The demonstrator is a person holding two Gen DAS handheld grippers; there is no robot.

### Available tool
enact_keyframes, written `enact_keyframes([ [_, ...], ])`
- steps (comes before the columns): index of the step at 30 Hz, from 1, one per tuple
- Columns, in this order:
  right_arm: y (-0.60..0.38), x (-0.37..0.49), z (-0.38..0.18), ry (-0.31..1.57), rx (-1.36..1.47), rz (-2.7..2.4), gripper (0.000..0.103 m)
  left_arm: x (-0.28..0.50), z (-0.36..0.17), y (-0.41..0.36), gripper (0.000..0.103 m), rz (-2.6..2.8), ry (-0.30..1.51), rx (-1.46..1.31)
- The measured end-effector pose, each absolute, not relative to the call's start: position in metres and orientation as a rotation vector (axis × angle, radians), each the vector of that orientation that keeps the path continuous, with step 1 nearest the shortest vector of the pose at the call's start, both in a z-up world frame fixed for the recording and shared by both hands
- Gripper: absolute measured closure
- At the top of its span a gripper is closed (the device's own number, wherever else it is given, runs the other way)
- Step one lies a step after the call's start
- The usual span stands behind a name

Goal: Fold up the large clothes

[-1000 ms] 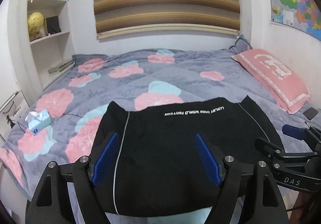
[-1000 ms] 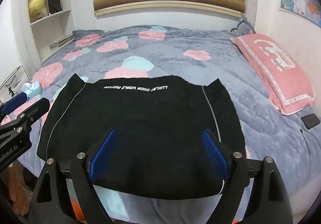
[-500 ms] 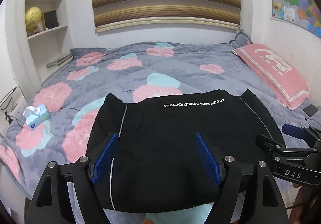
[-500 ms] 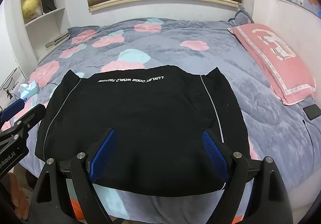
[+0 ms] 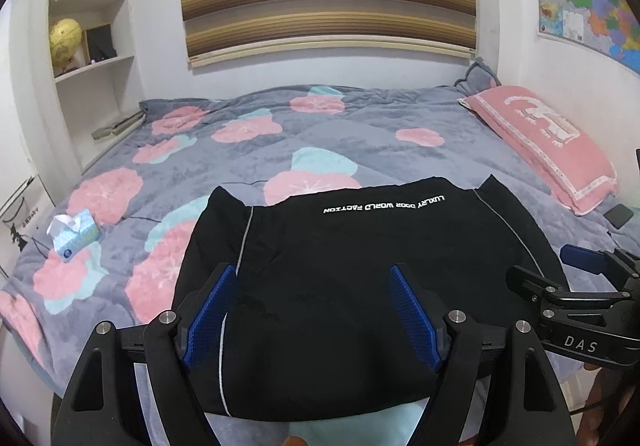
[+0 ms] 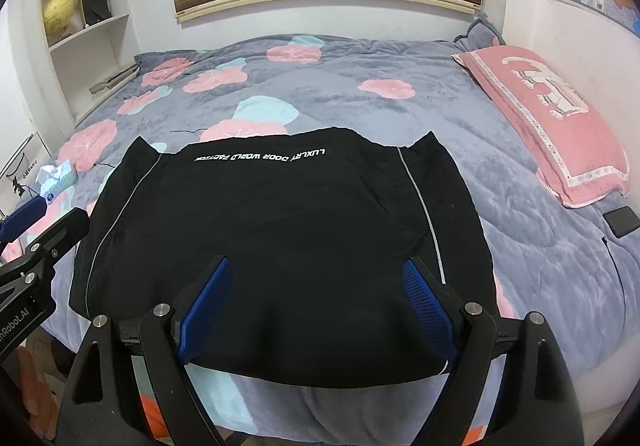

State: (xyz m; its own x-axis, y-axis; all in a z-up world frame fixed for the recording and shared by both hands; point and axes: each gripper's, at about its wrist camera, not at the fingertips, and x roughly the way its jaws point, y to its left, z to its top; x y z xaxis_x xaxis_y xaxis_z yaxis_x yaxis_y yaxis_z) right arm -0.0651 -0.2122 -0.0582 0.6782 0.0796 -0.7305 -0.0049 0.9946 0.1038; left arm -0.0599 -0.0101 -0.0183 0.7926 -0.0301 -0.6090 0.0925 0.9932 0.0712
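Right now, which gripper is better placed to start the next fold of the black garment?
Slightly the right gripper: open, with the black garment's right piped edge beside its pad. The left gripper, also open, sits similarly by the left edge, so the difference is small.

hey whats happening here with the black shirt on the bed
A person is working with two handheld grippers over a black garment spread flat on the floral bedspread, near the bed's front edge. Both the left gripper and the right gripper hang above its near hem with jaws open, gripping nothing. The garment looks partly folded already, white lettering at its far edge. No grasp has been made yet.
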Motion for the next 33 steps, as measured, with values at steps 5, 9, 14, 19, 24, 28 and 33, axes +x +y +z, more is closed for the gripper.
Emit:
enact_keyframes([
  [5,-0.217,-0.066,-0.061,0.831,0.083,0.06,0.014,-0.06,-0.019,-0.012,0.023,-0.076,0.658,0.096],
  [9,-0.217,-0.066,-0.061,0.832,0.083,0.061,0.014,-0.06,-0.021,-0.015,0.023,-0.078,0.665,0.1],
  [14,-0.221,-0.064,-0.064,0.841,0.08,0.069,0.014,-0.058,-0.024,-0.016,0.023,-0.082,0.67,0.105],
  [19,-0.22,-0.06,-0.066,0.851,0.078,0.072,0.014,-0.055,-0.026,-0.015,0.023,-0.079,0.684,0.101],
  [24,-0.22,-0.057,-0.071,0.864,0.082,0.077,0.014,-0.05,-0.031,-0.014,0.023,-0.076,0.699,0.1],
  [28,-0.221,-0.054,-0.075,0.879,0.088,0.077,0.014,-0.045,-0.035,-0.012,0.023,-0.077,0.714,0.096],
  [33,-0.223,-0.051,-0.078,0.887,0.098,0.076,0.014,-0.043,-0.04,-0.013,0.023,-0.077,0.732,0.096],
])
